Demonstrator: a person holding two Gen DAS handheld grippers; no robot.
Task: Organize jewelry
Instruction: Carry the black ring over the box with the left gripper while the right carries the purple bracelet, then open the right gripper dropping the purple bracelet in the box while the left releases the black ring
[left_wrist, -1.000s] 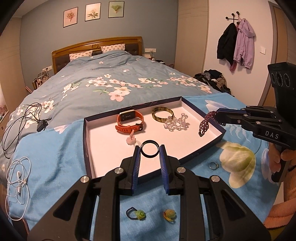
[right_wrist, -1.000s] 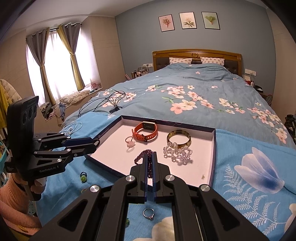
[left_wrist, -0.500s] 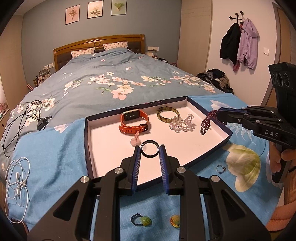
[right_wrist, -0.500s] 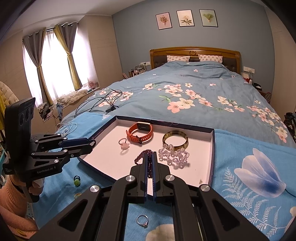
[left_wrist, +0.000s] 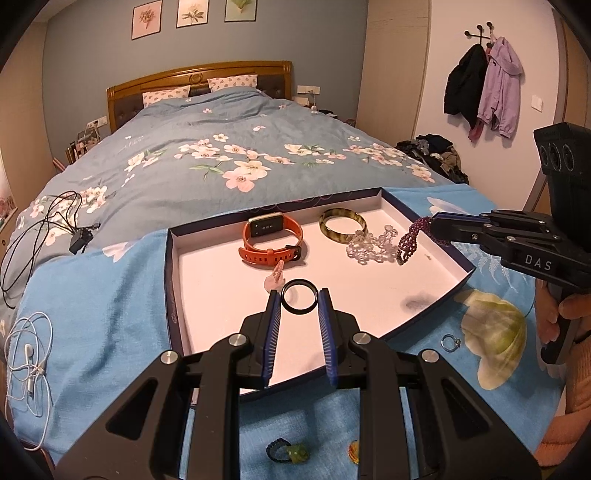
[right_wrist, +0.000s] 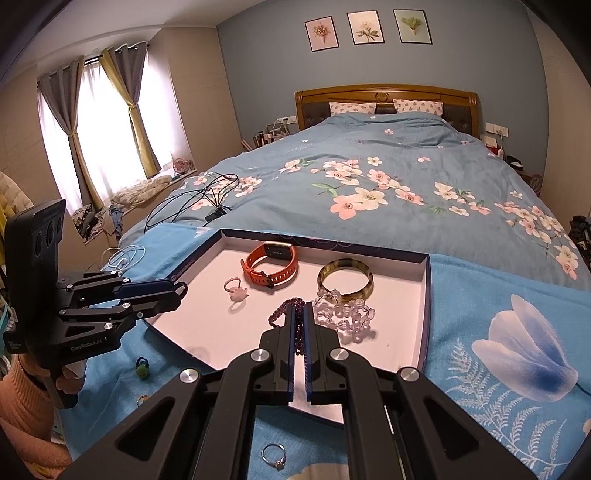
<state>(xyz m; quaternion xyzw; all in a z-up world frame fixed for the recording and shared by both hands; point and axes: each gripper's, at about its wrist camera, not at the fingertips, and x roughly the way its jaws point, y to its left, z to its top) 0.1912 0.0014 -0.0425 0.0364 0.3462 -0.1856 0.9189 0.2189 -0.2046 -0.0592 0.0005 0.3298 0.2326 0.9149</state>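
Observation:
A shallow white tray with dark blue walls (left_wrist: 170, 280) (right_wrist: 426, 280) lies on the bed. In it are an orange smartwatch (left_wrist: 271, 242) (right_wrist: 271, 264), a green bangle (left_wrist: 342, 225) (right_wrist: 345, 278), a clear bead bracelet (left_wrist: 369, 245) (right_wrist: 343, 314) and a pink ring (left_wrist: 275, 278) (right_wrist: 236, 290). My left gripper (left_wrist: 299, 301) (right_wrist: 181, 290) is shut on a black ring (left_wrist: 299, 301) above the tray's near part. My right gripper (right_wrist: 299, 314) (left_wrist: 432, 227) is shut on a purple bead bracelet (left_wrist: 410, 243) (right_wrist: 284, 312), which hangs over the tray beside the clear beads.
On the blue cloth in front of the tray lie a silver ring (left_wrist: 450, 342) (right_wrist: 275, 456), a green-stone ring (left_wrist: 288, 451) (right_wrist: 141, 367) and a yellow piece (left_wrist: 354, 452). Black cables (left_wrist: 48, 229) and white earphones (left_wrist: 29, 354) lie to the left.
Both grippers have moved forward over the tray with their loads. The purple bracelet now hangs lower, next to the clear beads.

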